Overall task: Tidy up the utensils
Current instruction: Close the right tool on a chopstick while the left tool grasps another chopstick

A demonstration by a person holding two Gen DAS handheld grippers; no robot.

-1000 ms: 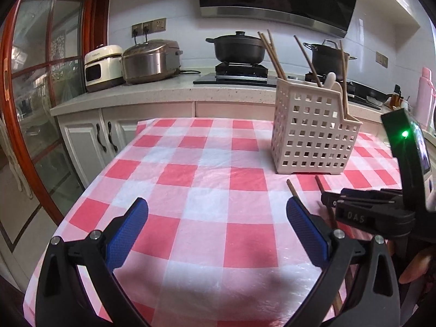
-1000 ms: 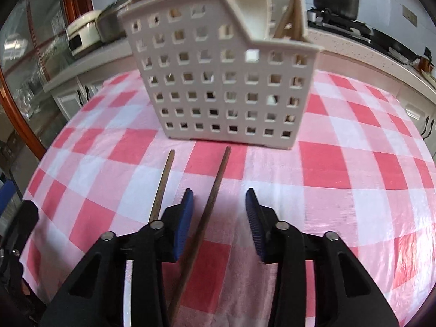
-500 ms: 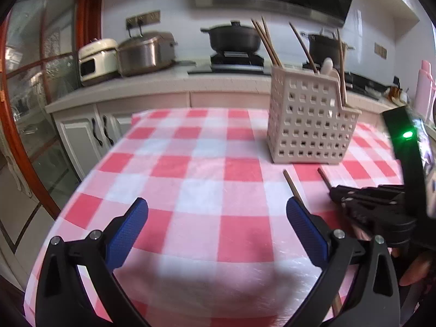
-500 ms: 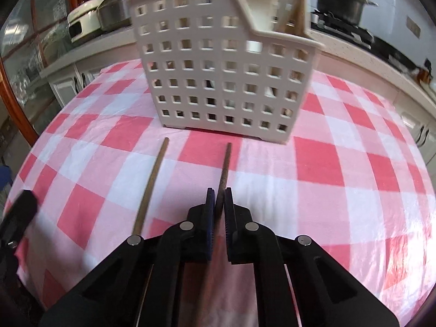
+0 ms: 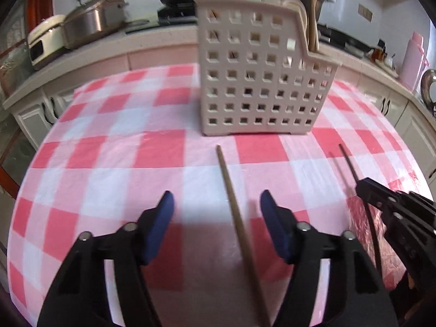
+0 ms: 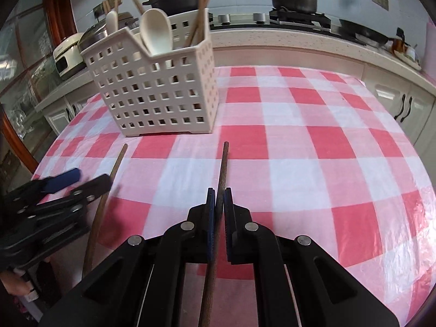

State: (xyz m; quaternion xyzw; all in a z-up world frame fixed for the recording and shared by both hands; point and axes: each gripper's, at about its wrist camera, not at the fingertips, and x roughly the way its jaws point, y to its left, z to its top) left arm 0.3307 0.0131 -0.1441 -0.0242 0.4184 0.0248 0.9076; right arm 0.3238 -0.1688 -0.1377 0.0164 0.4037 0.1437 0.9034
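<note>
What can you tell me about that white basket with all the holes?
The basket looks like cream plastic, its walls pierced by rows of square holes. Its rim steps down to a lower part. It stands upright on the checked cloth, holding chopsticks and a pale spoon. Nothing else touches it.

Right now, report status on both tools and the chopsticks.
Right tool shut on dark chopstick. Left tool closing around light chopstick, pads not touching. White basket ahead, nothing blocking.
</note>
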